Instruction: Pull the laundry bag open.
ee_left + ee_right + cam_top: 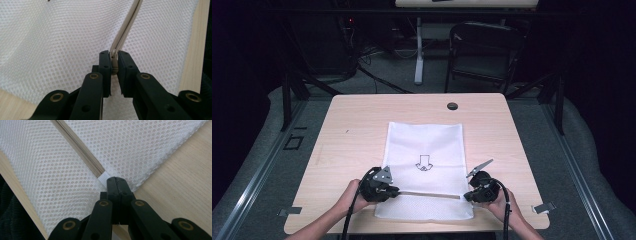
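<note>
We pinch the zipper pull [114,65] between our left fingers [105,65] while our right fingers [117,185] clamp the mesh bag's [424,145] edge, anchoring it taut.

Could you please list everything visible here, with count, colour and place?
mesh bag: one, white, flat on the table's near half, small black print at its middle.
zipper: one, beige, across the bag's near end.
zipper pull: one, beige, between the left jaws.
table: one, light wood, black grommet at its far edge.
folding chair: one, black, beyond the table.
left gripper: one, black, shut on the zipper pull.
right gripper: one, black, shut on the bag's edge at the zipper's end.
hands: two, at the near edge.
</note>
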Tool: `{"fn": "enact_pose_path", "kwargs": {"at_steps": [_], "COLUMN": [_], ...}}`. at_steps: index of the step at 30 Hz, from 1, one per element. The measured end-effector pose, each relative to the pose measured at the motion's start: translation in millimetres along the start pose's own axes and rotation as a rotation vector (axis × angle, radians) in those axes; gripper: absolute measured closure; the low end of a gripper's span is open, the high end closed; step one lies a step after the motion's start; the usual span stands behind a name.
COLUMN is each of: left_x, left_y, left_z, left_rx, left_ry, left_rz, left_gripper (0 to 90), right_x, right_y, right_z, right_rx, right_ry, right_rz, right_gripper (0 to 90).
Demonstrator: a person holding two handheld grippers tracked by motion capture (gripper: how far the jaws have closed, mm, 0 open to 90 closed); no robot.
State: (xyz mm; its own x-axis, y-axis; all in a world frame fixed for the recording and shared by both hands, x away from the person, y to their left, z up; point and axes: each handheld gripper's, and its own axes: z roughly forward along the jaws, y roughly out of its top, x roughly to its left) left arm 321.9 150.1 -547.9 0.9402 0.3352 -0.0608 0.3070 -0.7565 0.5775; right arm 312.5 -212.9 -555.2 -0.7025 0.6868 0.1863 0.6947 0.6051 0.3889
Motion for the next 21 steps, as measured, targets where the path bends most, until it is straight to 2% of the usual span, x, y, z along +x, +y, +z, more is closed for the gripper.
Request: {"fn": "enact_pose_path", "kwargs": {"at_steps": [21], "left_x": [-0.6], "left_y": [0.3], "left_z": [-3.0], "left_rx": [-0.002], "left_ry": [-0.009], "left_rz": [0.012], "left_gripper": [82.5], "right_x": [-0.4], "right_y": [0.1], "right_z": [-0.1], "right_rx": [0.002], "right_ry": [0.000], "right_rz": [-0.005], "right_gripper": [90.0]}}
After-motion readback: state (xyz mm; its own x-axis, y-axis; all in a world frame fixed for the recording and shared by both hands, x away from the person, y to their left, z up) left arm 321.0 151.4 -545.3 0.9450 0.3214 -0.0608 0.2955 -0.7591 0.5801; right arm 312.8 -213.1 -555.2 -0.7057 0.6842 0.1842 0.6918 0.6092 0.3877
